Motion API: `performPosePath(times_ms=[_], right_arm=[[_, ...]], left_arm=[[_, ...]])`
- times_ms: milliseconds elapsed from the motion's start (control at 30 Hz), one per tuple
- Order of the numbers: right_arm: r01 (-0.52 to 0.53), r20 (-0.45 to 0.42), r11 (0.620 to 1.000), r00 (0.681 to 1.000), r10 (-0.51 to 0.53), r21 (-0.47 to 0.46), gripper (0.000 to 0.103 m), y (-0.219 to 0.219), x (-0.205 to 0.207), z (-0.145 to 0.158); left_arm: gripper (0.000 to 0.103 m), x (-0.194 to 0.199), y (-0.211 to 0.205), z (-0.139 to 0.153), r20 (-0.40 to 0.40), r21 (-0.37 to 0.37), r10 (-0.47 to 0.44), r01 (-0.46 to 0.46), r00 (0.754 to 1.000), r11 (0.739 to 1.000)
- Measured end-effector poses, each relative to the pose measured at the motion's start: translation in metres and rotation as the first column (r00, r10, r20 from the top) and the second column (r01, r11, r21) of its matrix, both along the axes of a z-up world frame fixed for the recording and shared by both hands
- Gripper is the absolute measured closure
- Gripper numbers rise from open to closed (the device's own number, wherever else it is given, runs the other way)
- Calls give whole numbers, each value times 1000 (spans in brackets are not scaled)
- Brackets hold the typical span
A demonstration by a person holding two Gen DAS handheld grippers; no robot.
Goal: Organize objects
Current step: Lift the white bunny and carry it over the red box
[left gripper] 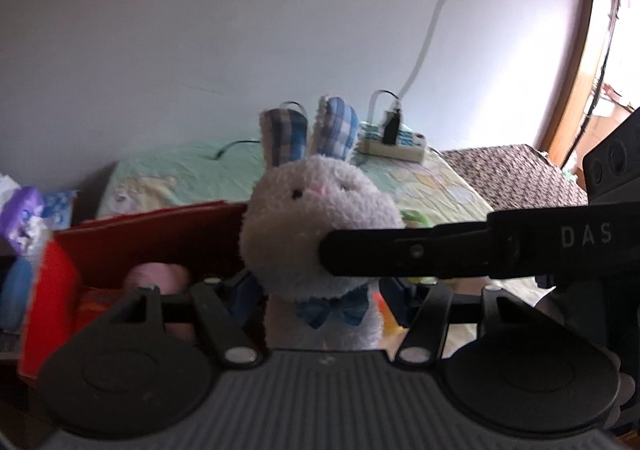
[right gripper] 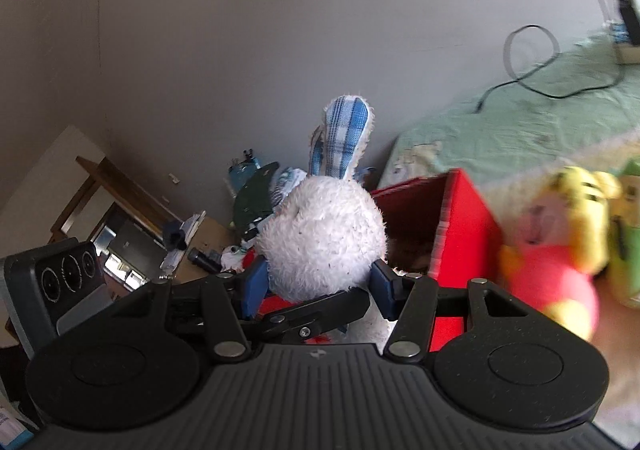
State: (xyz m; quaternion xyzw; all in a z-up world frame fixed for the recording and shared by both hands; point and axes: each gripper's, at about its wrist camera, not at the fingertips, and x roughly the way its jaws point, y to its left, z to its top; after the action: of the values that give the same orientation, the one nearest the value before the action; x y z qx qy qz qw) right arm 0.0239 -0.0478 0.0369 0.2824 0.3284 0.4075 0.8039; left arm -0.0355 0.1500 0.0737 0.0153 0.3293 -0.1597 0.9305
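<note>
A white plush rabbit with blue checked ears and a blue bow hangs in the air, facing the left wrist camera. My left gripper is shut on its body just below the bow. My right gripper is shut on the rabbit from behind, blue pads pressing both sides of the fluffy head. One black finger of the right gripper crosses the left wrist view and digs into the rabbit's cheek. Behind and beside the rabbit stands an open red box with a pink soft toy inside.
A bed with a pale green sheet runs along the wall, carrying a power strip with a white cable. A yellow and red plush toy lies right of the box. A cluttered desk sits low on the left.
</note>
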Motion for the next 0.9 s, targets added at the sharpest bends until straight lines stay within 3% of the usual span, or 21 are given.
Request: performPosePath(times_ms=[167, 433, 900], right_arm=[[-37, 36, 999, 999, 38, -16, 46, 50, 10, 7], [-78, -11, 997, 997, 78, 8, 46, 113, 32, -3], [-87, -271, 996, 959, 88, 14, 46, 172, 68, -56]], left_arm=[[42, 6, 45, 1, 24, -6, 37, -37, 999, 999], [42, 25, 116, -12, 10, 13, 113, -113, 994, 993], [42, 67, 178, -67, -147, 62, 197, -190, 969, 980]])
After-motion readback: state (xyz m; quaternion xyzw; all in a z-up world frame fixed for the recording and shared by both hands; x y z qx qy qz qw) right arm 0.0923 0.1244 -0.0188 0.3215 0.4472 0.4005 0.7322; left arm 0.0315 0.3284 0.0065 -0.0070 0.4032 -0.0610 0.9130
